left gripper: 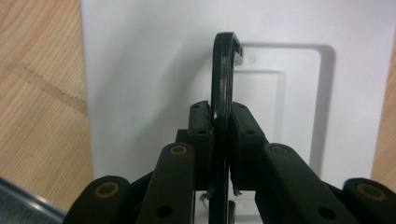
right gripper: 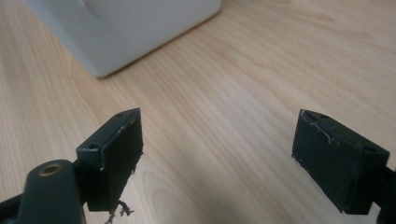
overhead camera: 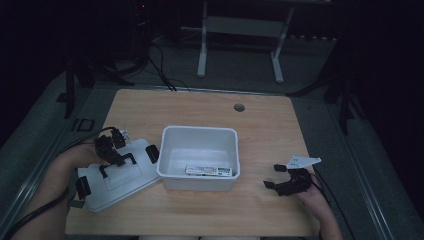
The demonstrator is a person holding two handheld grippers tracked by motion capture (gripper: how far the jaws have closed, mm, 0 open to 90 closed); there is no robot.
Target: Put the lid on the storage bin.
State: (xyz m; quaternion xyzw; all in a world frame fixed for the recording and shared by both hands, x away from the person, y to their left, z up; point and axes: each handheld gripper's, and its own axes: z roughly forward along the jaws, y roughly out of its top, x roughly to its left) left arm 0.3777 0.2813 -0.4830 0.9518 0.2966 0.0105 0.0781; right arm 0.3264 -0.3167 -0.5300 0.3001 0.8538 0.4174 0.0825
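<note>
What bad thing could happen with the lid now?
The left gripper pinches only the thin black handle of the white lid, so the lid might swing or slip when lifted. The lid lies right beside the white bin and could bump it. The right gripper stands open, away from both, so it can't steady anything.

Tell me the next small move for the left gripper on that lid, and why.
Probably lift the lid a little by its black handle. The left gripper is already shut on that handle, the lid lies flat on the table beside the open white box, and the right gripper sits open and apart.
</note>
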